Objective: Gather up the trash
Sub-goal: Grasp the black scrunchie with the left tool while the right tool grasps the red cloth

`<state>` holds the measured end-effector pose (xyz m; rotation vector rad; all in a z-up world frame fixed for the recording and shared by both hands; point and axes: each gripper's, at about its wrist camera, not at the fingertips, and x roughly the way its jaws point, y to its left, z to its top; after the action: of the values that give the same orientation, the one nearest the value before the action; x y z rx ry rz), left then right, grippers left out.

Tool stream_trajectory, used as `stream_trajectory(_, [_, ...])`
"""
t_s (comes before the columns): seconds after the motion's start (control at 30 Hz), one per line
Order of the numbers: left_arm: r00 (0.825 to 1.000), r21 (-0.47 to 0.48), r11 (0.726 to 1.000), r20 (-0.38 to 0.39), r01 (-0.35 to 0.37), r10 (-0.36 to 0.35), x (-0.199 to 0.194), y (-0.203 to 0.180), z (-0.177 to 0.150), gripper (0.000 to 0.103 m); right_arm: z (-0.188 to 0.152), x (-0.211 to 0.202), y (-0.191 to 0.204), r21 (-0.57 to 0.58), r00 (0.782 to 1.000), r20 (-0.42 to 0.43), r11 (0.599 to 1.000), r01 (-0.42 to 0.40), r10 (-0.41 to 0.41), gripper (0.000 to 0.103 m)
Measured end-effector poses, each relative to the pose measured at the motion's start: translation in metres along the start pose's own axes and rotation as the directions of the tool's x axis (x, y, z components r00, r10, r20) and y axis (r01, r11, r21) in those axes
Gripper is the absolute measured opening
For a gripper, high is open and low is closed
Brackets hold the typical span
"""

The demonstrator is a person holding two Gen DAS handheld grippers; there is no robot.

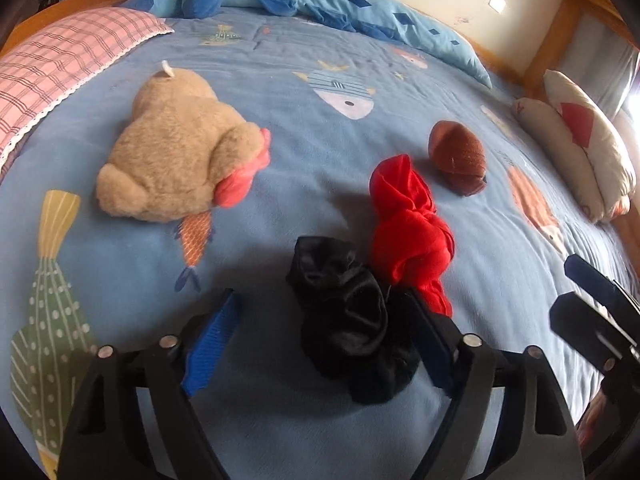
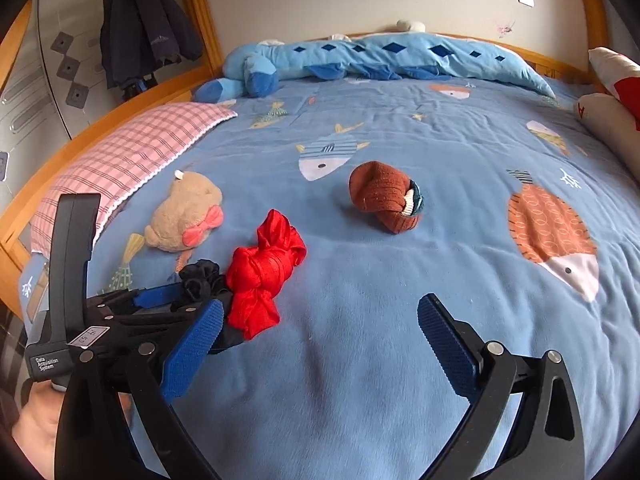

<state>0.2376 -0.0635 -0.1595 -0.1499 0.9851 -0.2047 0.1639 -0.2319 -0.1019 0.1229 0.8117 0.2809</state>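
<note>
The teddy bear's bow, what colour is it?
Pink. The teddy bear wears its bow at the neck, seen best in the right wrist view.

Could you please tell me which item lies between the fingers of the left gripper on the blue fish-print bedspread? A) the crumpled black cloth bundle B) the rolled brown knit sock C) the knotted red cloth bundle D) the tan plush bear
A: in the left wrist view the crumpled black cloth bundle sits between the blue pads of the left gripper, while the knotted red cloth bundle lies just beyond it.
</note>
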Motion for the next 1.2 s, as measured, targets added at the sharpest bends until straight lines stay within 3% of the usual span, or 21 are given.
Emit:
stream_trajectory(0.1, [1.0, 0.006, 1.0, 0.006, -0.022, 0.022, 0.006, -0.005, 0.005, 0.083, 0.004, 0.005, -0.002, 0.002, 1.0, -0.007, 1.0, 0.0, 0.0, 0.094])
stream_trajectory(0.13, [0.999, 0.015, 0.999, 0.012, -0.04, 0.04, 0.007, -0.008, 0.005, 0.077, 0.004, 0.007, -0.003, 0.004, 1.0, -0.01, 1.0, 0.0, 0.0, 0.094])
stream_trajectory(0.17, [0.998, 0.033, 0.998, 0.021, -0.059, 0.058, 0.007, -0.011, 0.004, 0.063, 0.005, 0.01, -0.004, 0.009, 1.0, -0.018, 1.0, 0.001, 0.0, 0.094])
stream_trajectory(0.2, [0.998, 0.047, 0.997, 0.026, -0.066, 0.065, 0.007, -0.013, 0.004, 0.058, 0.006, 0.013, -0.006, 0.014, 1.0, -0.024, 1.0, 0.0, 0.0, 0.094])
stream_trajectory(0.33, [0.999, 0.076, 0.997, 0.043, -0.035, 0.032, 0.0, -0.013, 0.0, 0.022, 0.004, 0.026, -0.008, 0.032, 0.999, -0.054, 0.999, -0.007, 0.008, 0.094])
stream_trajectory(0.37, [0.999, 0.072, 0.997, 0.046, -0.027, 0.023, -0.003, -0.01, 0.0, 0.02, 0.004, 0.028, -0.007, 0.033, 0.998, -0.061, 0.999, -0.009, 0.011, 0.094])
stream_trajectory(0.73, [0.995, 0.063, 0.998, 0.099, 0.024, -0.03, -0.039, 0.019, 0.001, 0.018, 0.012, 0.052, 0.013, 0.073, 0.994, -0.08, 0.995, -0.074, 0.08, 0.094])
stream_trajectory(0.97, [0.994, 0.064, 0.997, 0.097, 0.05, -0.056, -0.048, 0.03, 0.004, 0.019, 0.027, 0.09, 0.025, 0.162, 0.984, -0.127, 0.981, -0.103, 0.124, 0.092])
stream_trajectory(1.03, [0.994, 0.053, 0.996, 0.086, 0.067, -0.071, -0.048, 0.034, 0.004, 0.019, 0.03, 0.099, 0.026, 0.17, 0.985, -0.144, 0.983, -0.072, 0.097, 0.074])
stream_trajectory(1.13, [0.993, 0.027, 0.996, 0.076, 0.089, -0.091, -0.05, 0.039, 0.004, 0.019, 0.032, 0.108, 0.031, 0.132, 0.985, -0.158, 0.99, -0.053, 0.073, 0.053])
stream_trajectory(1.2, [0.993, 0.031, 0.996, 0.083, 0.083, -0.086, -0.052, 0.039, 0.003, 0.019, 0.03, 0.109, 0.034, 0.107, 0.982, -0.158, 0.991, -0.083, 0.1, 0.045])
